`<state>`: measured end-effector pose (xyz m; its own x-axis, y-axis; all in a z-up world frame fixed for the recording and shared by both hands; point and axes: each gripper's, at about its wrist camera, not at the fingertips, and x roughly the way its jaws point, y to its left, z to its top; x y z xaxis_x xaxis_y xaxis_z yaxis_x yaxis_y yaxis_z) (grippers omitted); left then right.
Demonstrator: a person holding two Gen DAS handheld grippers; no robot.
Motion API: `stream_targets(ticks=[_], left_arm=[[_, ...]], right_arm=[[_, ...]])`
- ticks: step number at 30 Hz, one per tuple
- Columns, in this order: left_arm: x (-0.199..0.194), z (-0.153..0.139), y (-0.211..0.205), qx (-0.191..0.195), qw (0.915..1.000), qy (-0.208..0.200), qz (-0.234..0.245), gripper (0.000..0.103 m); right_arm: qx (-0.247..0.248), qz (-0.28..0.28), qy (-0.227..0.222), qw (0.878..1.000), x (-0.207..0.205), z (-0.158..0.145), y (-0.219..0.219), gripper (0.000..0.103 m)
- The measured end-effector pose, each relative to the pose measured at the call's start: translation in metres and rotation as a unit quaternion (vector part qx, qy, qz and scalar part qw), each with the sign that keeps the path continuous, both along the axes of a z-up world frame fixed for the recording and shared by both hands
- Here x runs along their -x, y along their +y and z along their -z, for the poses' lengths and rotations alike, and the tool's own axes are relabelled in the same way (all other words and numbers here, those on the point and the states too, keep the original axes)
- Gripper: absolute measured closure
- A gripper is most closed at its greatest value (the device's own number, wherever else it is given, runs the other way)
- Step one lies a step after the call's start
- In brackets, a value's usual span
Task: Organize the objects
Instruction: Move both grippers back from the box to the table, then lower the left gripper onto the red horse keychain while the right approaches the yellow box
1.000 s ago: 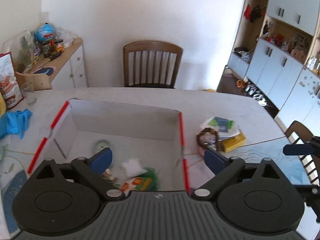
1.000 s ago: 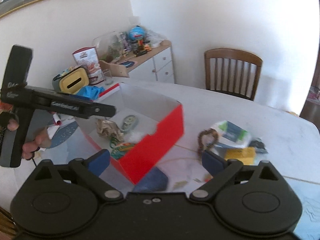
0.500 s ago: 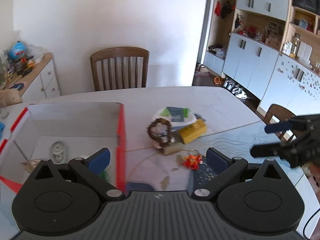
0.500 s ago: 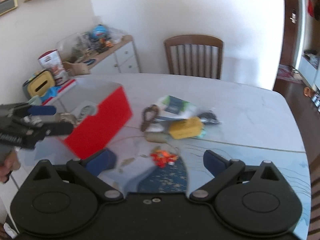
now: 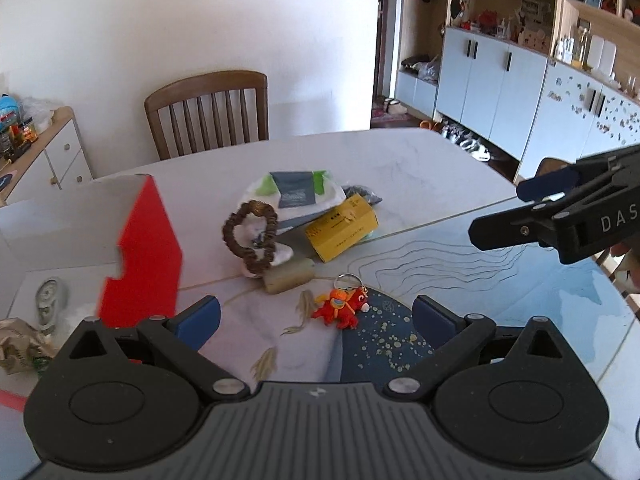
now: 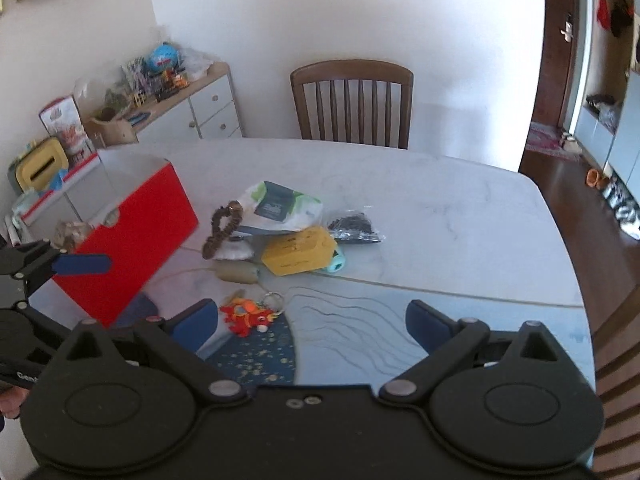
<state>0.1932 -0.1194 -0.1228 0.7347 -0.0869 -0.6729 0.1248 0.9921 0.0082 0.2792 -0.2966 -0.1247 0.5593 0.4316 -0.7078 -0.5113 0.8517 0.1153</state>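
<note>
Meanwhile, against a second before, the left-wrist view had swung right: the red box [image 5: 140, 256] that had filled its middle now sat at the left edge, and the loose pile lay straight ahead. The white table [image 6: 440, 208] carried everything. The box stood on its left part, open-topped, holding a crumpled brown wrapper [image 5: 18, 350] and a small round tin [image 5: 50, 300]; anything deeper in it was hidden. Right of the box lay a white pouch [image 5: 296, 196] with a yellow carton [image 5: 340, 228] touching its near-right edge, a dark packet [image 6: 354, 226] just beyond, a brown bead loop [image 5: 252, 236] leaning on the pouch, and a beige roll [image 5: 288, 278] near it. Nearest, a red toy keychain [image 5: 340, 308] lay on the blue mat [image 6: 256, 356]. The left gripper [image 5: 316, 316] hung spread wide and empty above the keychain; the right gripper [image 6: 312, 320] was likewise released, the keychain by its left finger.
</note>
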Motion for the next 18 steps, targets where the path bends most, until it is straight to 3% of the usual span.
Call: stream_targets(ticks=[14,18], left_arm=[[-0.047,0.046,-0.023,-0.02,0.9995,0.018,-0.015,0.0],[-0.056,0.057,-0.025,-0.023,0.9992,0.023,-0.023,0.0]], right_arm=[[0.013,-0.027,0.008,1.0,-0.057,0.04,0.035,0.005],[0.024,-0.035,0.012,0.999,-0.069,0.053,0.05,0.01]])
